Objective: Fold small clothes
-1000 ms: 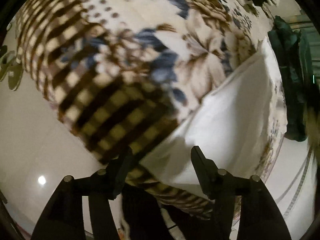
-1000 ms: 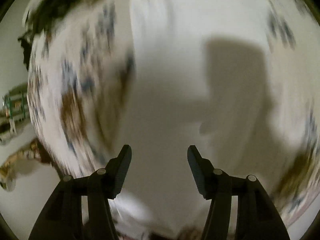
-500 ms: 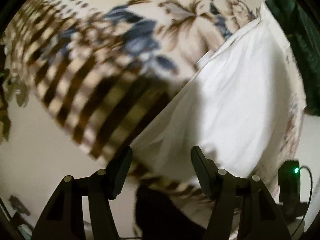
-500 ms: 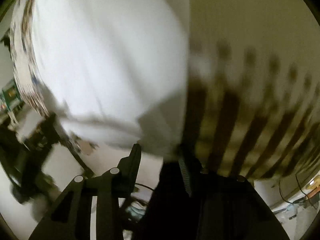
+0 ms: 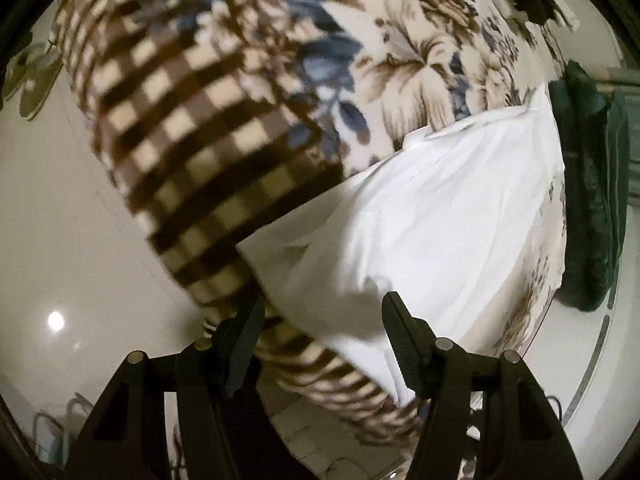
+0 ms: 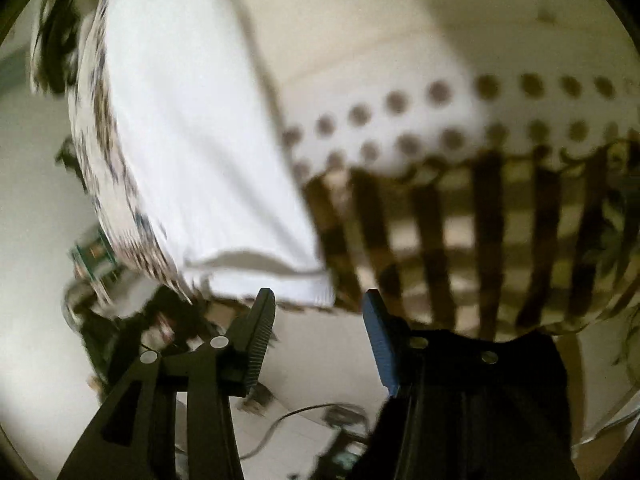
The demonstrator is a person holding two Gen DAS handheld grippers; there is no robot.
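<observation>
**White garment spread flat on the patterned blanket**

The white garment (image 5: 436, 216) lies spread on a blanket (image 5: 400, 48) printed with brown and blue flowers and edged in a brown-and-cream check. In the left wrist view it runs diagonally, its far end showing what looks like a collar or placket fold, its near corner hanging a little past the checked border. The cloth is plain, smooth and mostly flat, with a few soft creases. In the right wrist view the white garment (image 6: 192, 128) shows a doubled, folded edge along its near end; motion blur hides finer detail there.
</observation>
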